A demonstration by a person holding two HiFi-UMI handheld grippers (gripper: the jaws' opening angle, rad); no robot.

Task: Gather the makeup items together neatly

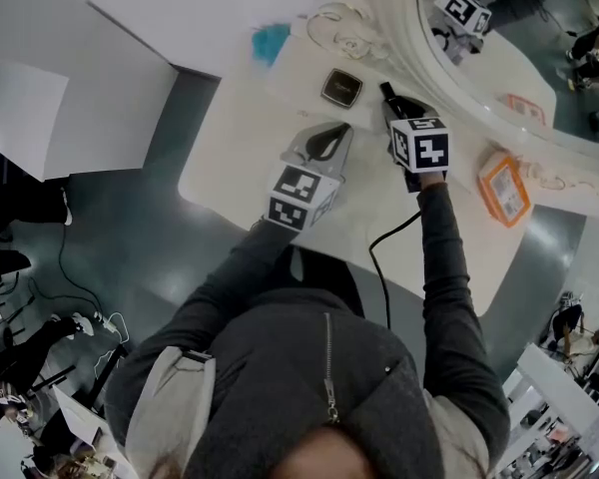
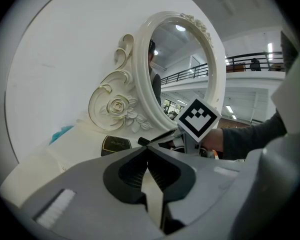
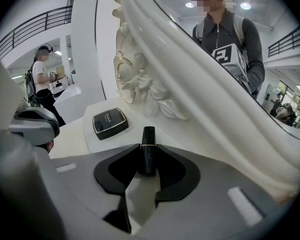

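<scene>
Pinching lipstick (image 3: 148, 146) beside mirror frame (image 3: 190, 79): right gripper (image 3: 148, 160)

— What sort of place is this?
— A staged dressing corner inside a big public hall. Just ahead of my left gripper (image 2: 147, 156) there's a white vanity table (image 2: 82, 136) with a carved mirror (image 2: 182, 64).
— And the hall?
— Far left of my right gripper (image 3: 148, 156) there's a railed gallery (image 3: 27, 26), with a person (image 3: 42, 81) standing below it.

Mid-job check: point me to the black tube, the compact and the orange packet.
black tube (image 3: 147, 146): right gripper view, mid-body.
compact (image 3: 110, 122): right gripper view, lid centre.
orange packet (image 1: 504, 188): head view, centre of its face.
</scene>
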